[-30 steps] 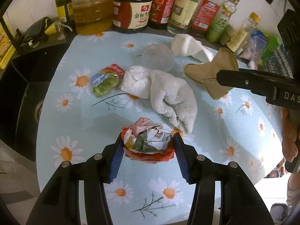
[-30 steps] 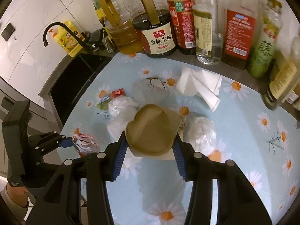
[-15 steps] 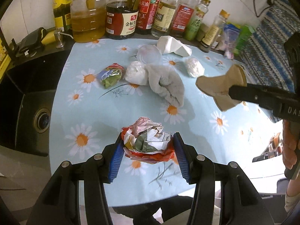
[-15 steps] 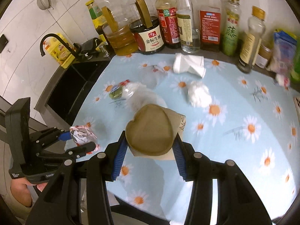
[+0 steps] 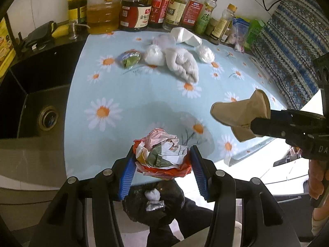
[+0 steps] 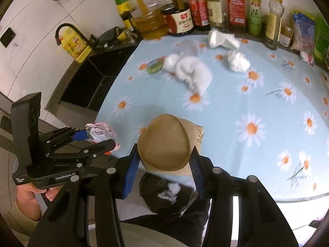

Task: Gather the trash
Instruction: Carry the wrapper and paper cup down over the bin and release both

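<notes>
Trash is riding in both grippers right now: the left gripper (image 5: 162,165) is clamping a crumpled wrapper (image 5: 162,156), red, white and green, and the right gripper (image 6: 163,162) is squeezing a flattened brown paper cup (image 6: 164,142). Both loads are hanging at the near edge of the daisy tablecloth (image 5: 127,94), just above a black bin bag (image 6: 170,193) waiting below with a white wad already lying in it. Both pieces are looking light and soft, likely to crush rather than slip, so the ribbed blue pads gripping across the middle seem plenty. Farther back on the cloth, more is waiting: a green packet (image 5: 129,59), two white balled tissues (image 5: 154,55) and (image 5: 204,54), and a folded white paper (image 5: 185,37) at the far side near the bottles (image 5: 160,6). A grey towel (image 5: 182,64) is lying among them; that one is probably no rubbish. The sink (image 5: 30,105) is sitting dark at the left.
</notes>
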`<state>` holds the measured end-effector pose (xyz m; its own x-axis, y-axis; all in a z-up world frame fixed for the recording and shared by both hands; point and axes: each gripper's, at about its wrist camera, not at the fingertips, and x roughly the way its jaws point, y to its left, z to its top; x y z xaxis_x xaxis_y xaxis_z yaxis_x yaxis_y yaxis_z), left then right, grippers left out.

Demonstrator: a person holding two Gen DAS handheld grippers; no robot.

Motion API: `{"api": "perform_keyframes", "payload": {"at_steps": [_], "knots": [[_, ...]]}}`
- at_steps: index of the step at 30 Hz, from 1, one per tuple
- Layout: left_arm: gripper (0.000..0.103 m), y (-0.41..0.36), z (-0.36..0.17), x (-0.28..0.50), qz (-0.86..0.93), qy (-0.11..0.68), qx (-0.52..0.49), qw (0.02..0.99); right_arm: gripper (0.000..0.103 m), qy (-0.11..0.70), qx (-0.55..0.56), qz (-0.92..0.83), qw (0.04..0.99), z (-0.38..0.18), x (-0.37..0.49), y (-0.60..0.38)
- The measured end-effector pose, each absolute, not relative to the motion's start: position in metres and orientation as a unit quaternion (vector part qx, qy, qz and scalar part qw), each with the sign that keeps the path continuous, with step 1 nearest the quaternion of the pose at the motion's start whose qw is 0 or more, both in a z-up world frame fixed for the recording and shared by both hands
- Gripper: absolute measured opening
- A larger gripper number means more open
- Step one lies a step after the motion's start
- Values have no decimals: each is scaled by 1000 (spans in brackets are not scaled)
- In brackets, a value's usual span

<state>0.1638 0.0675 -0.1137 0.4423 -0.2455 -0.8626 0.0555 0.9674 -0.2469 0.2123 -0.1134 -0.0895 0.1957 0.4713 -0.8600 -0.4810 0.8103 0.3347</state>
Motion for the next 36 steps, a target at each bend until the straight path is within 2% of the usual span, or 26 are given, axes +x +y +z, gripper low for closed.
{"api": "perform_keyframes", "payload": {"at_steps": [22, 36], "knots": [[50, 80, -159, 90, -102, 563, -128, 810, 48, 618, 15, 326, 715, -144, 129, -90], [50, 80, -220, 68, -88, 623, -140, 764, 48, 678, 42, 298, 671, -210, 117, -98]]}}
